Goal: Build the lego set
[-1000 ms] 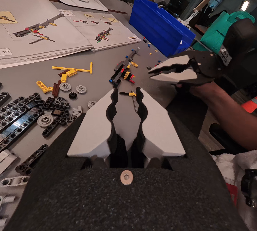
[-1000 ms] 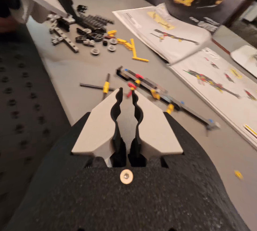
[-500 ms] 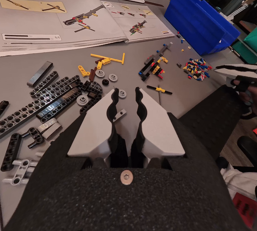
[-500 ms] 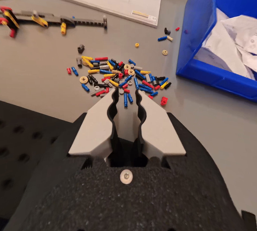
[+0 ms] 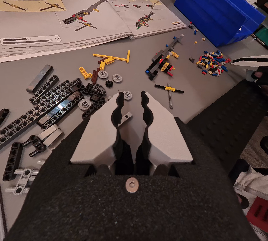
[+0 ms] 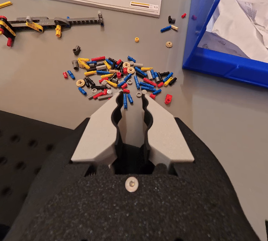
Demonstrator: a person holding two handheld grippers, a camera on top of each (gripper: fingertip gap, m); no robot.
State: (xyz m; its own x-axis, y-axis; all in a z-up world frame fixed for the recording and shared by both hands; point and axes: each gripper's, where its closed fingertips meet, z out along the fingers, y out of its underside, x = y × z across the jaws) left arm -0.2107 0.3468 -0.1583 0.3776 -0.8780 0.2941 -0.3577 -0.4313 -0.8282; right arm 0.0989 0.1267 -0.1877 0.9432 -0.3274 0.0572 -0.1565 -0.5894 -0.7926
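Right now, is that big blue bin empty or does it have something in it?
Not empty. The blue bin holds crumpled white paper, seen in the right wrist view. Anything beneath the paper is hidden.

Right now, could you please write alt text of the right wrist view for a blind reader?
The open right gripper hovers at the near edge of a pile of small coloured pins on a grey table. A blue bin holding crumpled paper stands right; a partly built assembly lies far left.

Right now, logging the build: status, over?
Left gripper and right gripper open, empty. Right over pin pile. Partial assembly untouched. Nothing blocking.
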